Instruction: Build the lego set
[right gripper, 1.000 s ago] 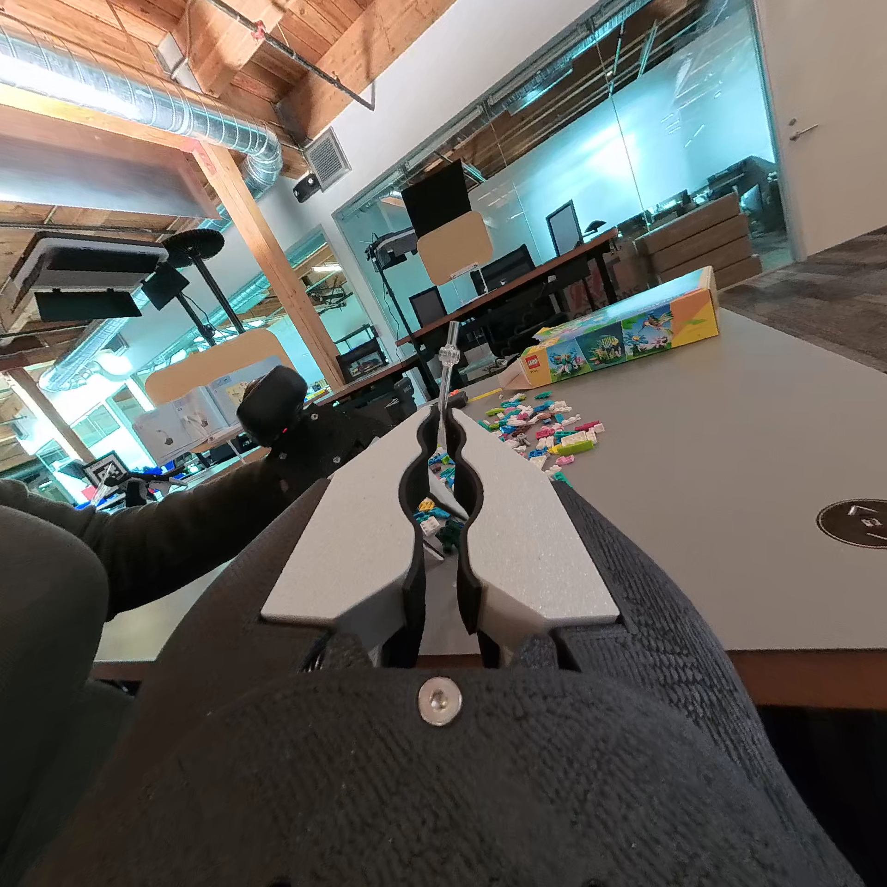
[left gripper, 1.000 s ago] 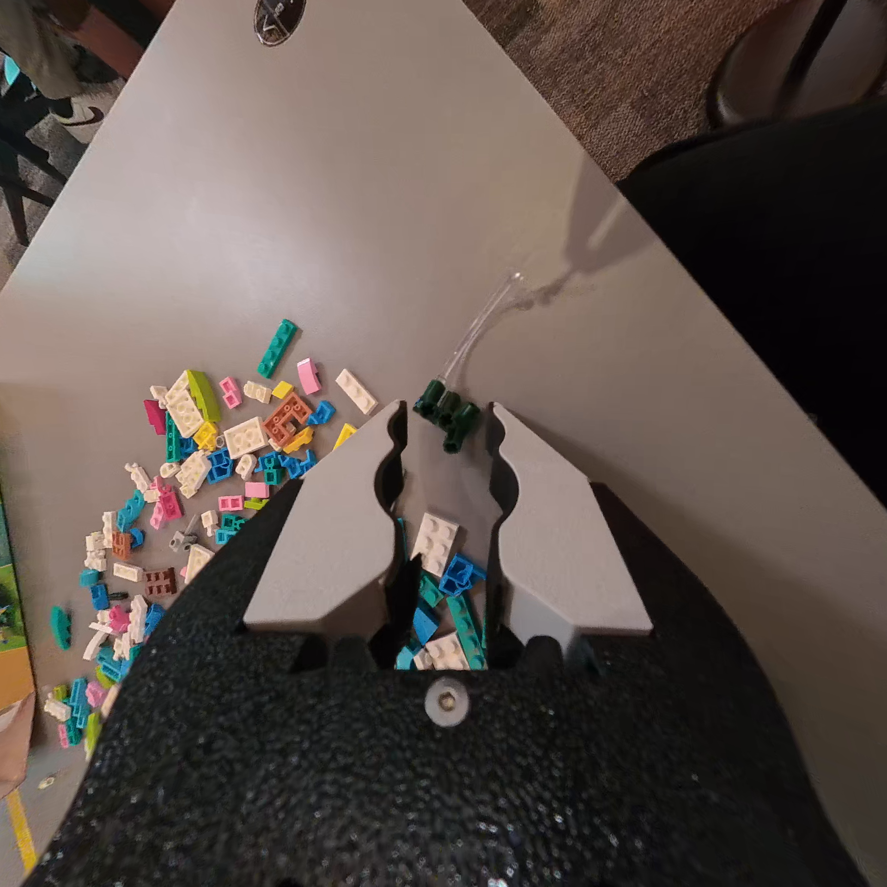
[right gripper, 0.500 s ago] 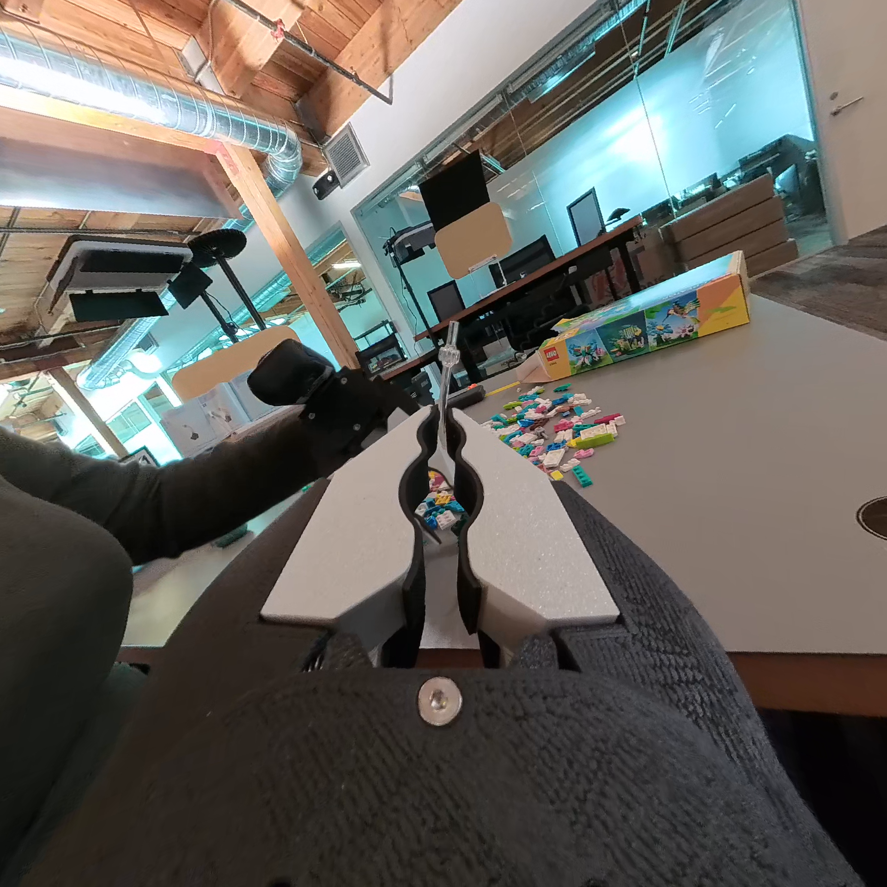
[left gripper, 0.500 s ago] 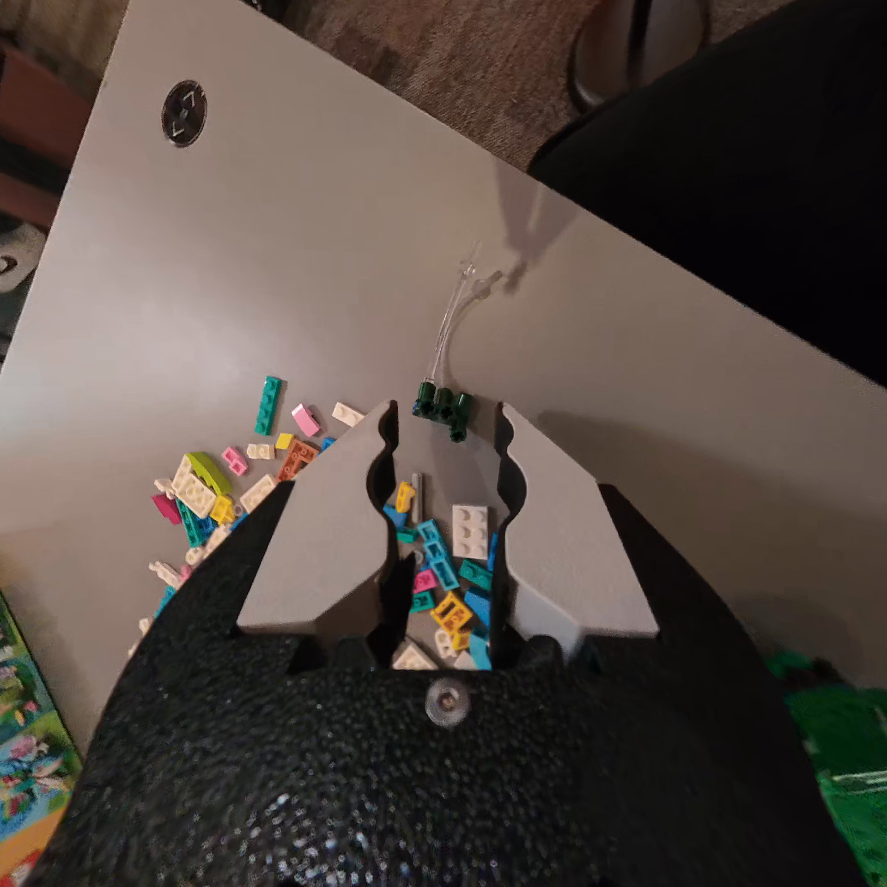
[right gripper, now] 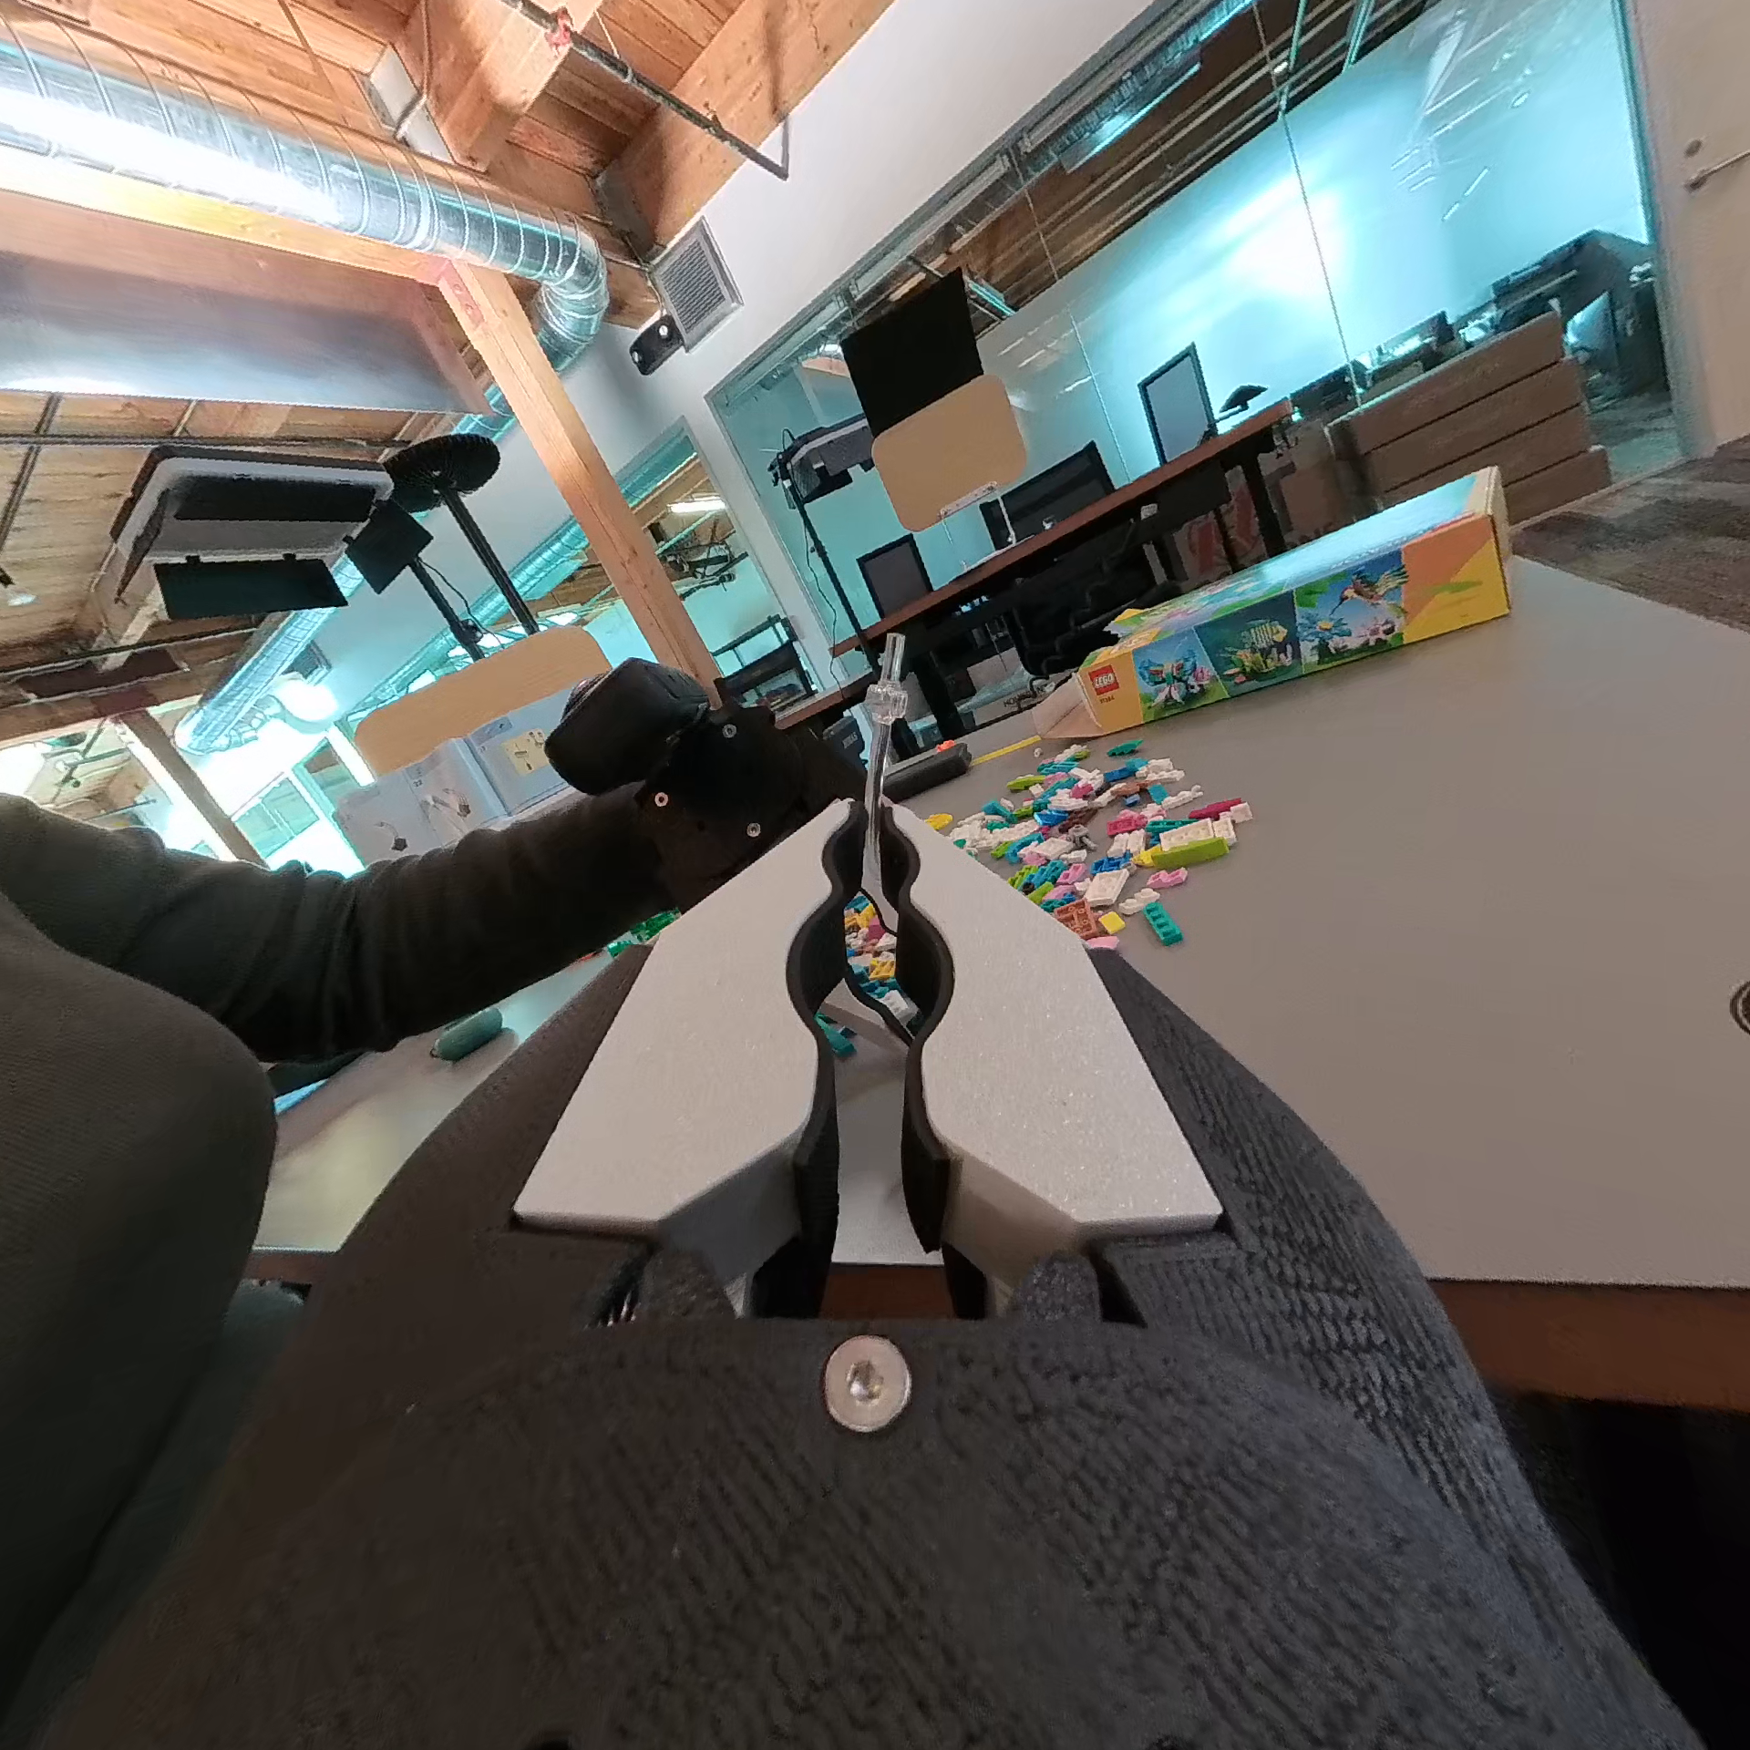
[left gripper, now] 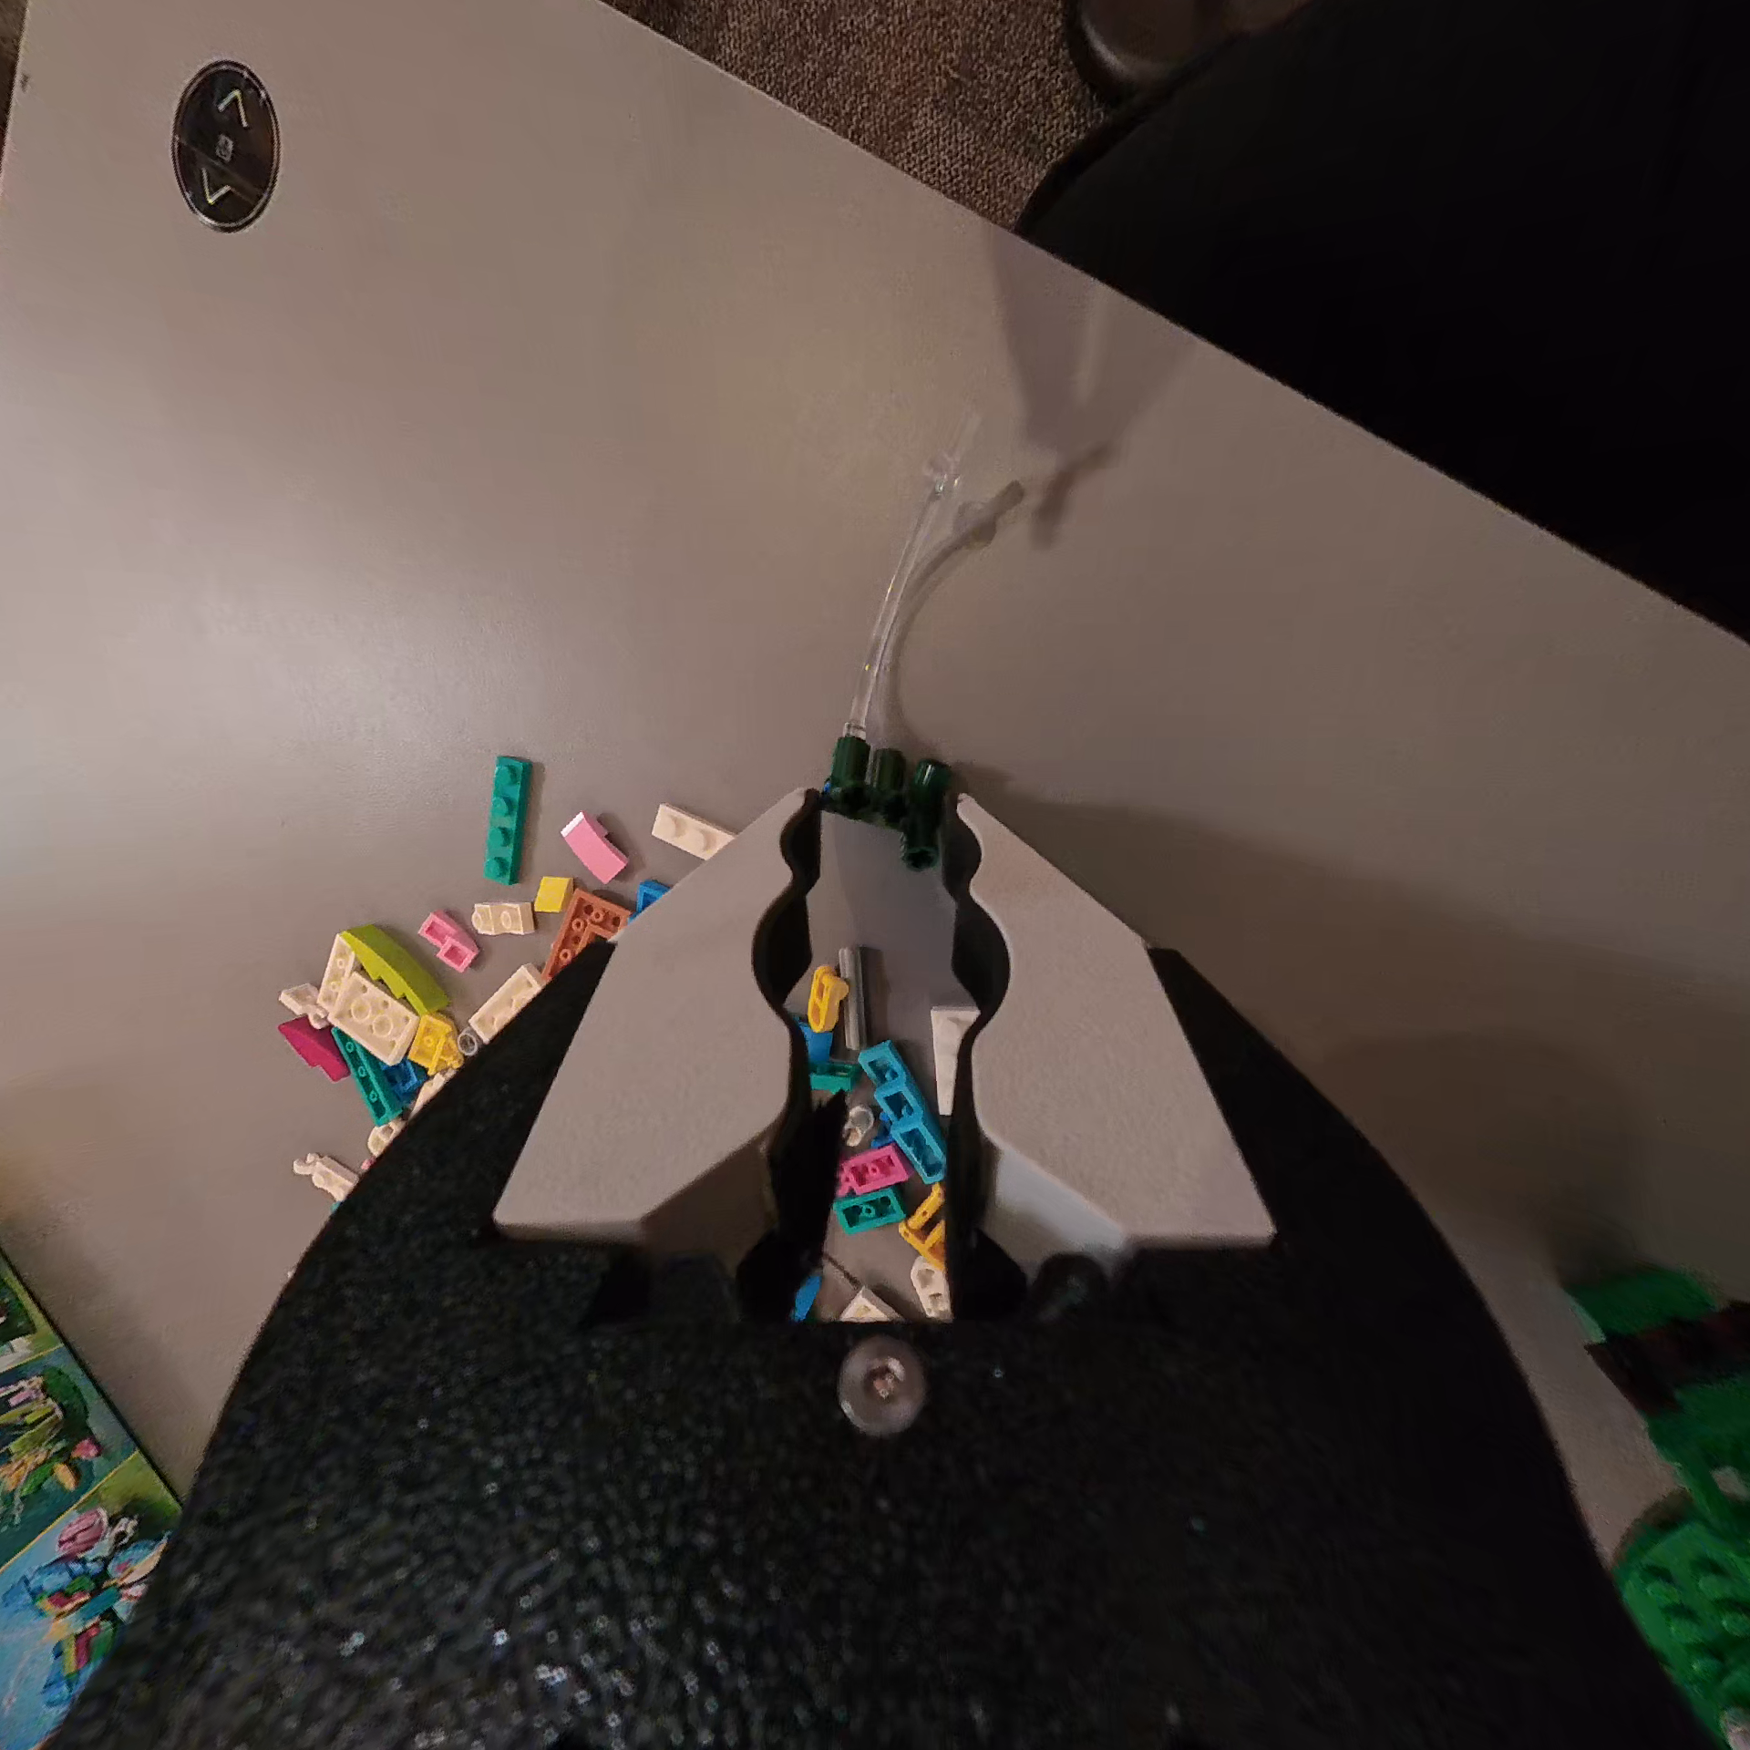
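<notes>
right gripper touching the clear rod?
Touching. Right wrist view: the right gripper has its tips closed on the clear rod, which stands up from between them.

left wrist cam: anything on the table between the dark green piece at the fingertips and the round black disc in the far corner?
Nothing. In the left wrist view the grey table is bare between the dark green piece and the black disc.

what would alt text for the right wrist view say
The right gripper is shut on a clear curved rod that stands up from its fingertips. Beyond it, loose coloured bricks and a picture box lie on a grey table.
</notes>
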`<state>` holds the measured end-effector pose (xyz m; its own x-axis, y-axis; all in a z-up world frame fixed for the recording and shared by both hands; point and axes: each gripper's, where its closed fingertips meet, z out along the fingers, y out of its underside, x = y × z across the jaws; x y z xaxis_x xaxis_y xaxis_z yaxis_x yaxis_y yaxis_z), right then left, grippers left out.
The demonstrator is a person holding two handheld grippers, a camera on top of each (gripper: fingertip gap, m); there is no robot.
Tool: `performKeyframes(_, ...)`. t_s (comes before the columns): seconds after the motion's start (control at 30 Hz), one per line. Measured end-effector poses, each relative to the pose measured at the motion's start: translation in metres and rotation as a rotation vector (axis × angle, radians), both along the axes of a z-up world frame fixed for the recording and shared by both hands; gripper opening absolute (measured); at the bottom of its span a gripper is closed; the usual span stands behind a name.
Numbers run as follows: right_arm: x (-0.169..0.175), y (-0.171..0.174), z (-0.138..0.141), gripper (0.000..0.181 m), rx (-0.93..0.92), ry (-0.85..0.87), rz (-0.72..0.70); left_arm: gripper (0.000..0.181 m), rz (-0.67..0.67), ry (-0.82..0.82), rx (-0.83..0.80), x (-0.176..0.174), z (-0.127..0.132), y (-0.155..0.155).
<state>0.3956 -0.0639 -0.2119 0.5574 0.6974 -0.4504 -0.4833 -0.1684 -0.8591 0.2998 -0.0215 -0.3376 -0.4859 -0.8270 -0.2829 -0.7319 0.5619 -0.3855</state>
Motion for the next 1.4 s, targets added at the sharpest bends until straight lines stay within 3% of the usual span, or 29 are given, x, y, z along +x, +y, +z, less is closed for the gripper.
performKeyframes(0.2,-0.002,-0.003,0.008,0.001,0.047,0.001,-0.008,0.023,0.123,-0.119,-0.048,0.009,0.010,0.001)
performKeyframes(0.47,-0.009,-0.024,0.053,0.001,0.195,0.002,-0.005,0.022,0.403,-0.620,-0.458,0.018,0.109,-0.015)
performKeyframes(0.67,-0.024,-0.031,0.079,0.001,0.242,-0.041,-0.029,0.022,0.465,-0.834,-0.632,-0.003,0.165,-0.016)
performKeyframes(0.93,-0.047,-0.036,0.125,0.001,0.239,-0.105,-0.058,0.022,0.326,-0.922,-0.699,-0.024,0.211,-0.036)
performKeyframes(1.13,-0.105,-0.054,0.181,0.001,0.339,-0.387,0.101,0.022,0.154,-1.061,-0.712,-0.045,0.258,-0.065)
performKeyframes(1.27,-0.142,-0.066,0.194,0.002,0.390,-0.642,0.219,0.022,0.076,-1.133,-0.685,-0.063,0.278,-0.080)
performKeyframes(1.4,-0.166,-0.074,0.209,0.001,0.377,-0.710,0.332,0.022,-0.017,-1.180,-0.712,-0.079,0.292,-0.095)
